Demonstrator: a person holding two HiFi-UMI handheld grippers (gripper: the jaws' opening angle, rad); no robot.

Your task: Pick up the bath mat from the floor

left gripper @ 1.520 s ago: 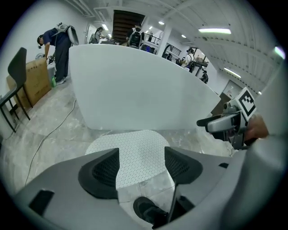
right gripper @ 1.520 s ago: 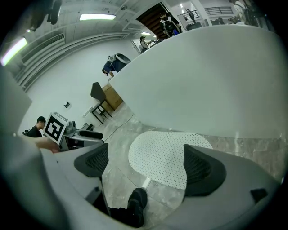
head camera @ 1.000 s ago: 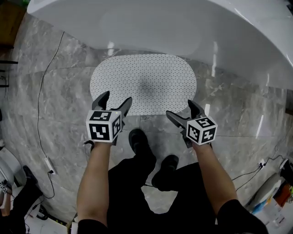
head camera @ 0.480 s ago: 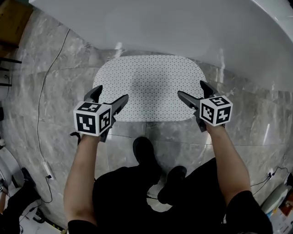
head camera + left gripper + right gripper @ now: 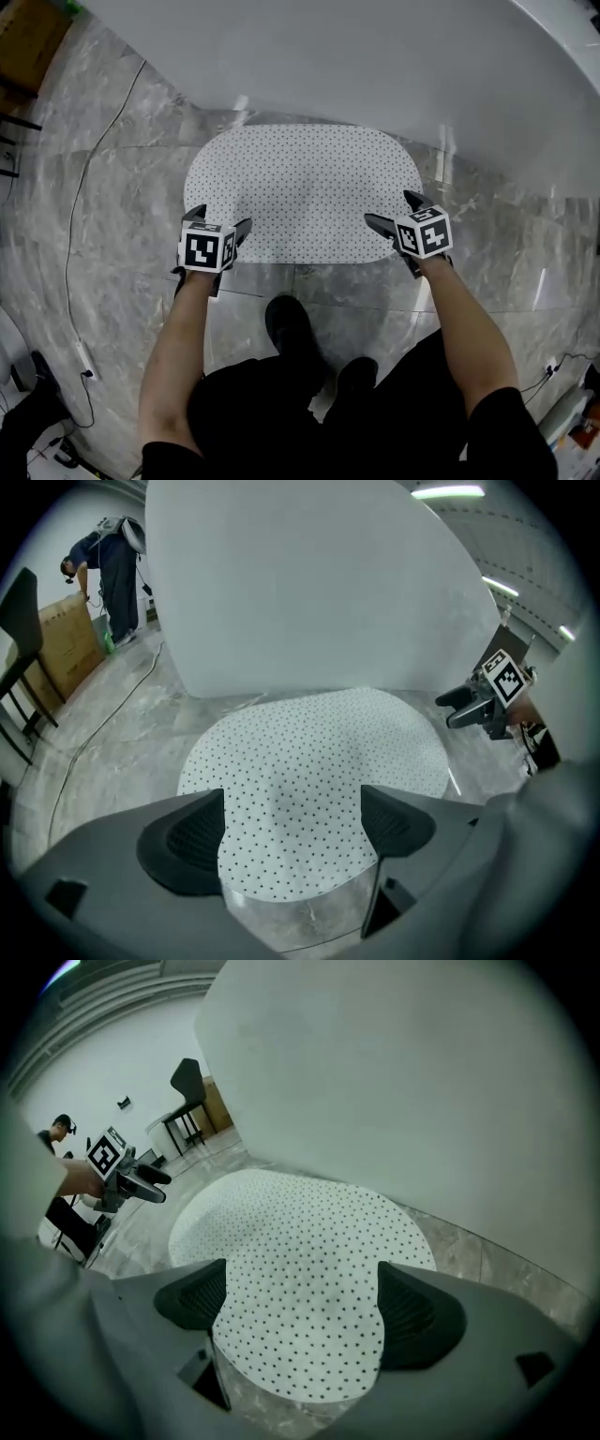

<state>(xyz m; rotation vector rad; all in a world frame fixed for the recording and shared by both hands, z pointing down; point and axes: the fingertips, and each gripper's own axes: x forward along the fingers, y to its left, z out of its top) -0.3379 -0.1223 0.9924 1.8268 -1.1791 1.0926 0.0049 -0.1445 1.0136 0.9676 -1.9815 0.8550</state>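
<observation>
The bath mat (image 5: 300, 187), white with small black dots and rounded corners, lies flat on the grey marble floor in front of the tub. My left gripper (image 5: 220, 223) hovers open over the mat's near left corner. In the left gripper view the mat (image 5: 309, 761) shows between the wide jaws of that gripper (image 5: 291, 832), and the pads do not touch it. My right gripper (image 5: 392, 211) stands open over the near right corner. The mat's edge (image 5: 300, 1241) lies between the spread jaws of the right gripper (image 5: 300, 1307), untouched.
The white bathtub (image 5: 328, 75) rises just behind the mat. A thin cable (image 5: 84, 187) runs along the floor at the left, near a cardboard box (image 5: 28, 37). The person's black shoes (image 5: 291, 323) stand close to the mat's near edge. Another person (image 5: 112, 564) bends over far off.
Both grippers have moved apart and dropped lower, from the mat's near edge to its two near corners. The mat has not moved.
</observation>
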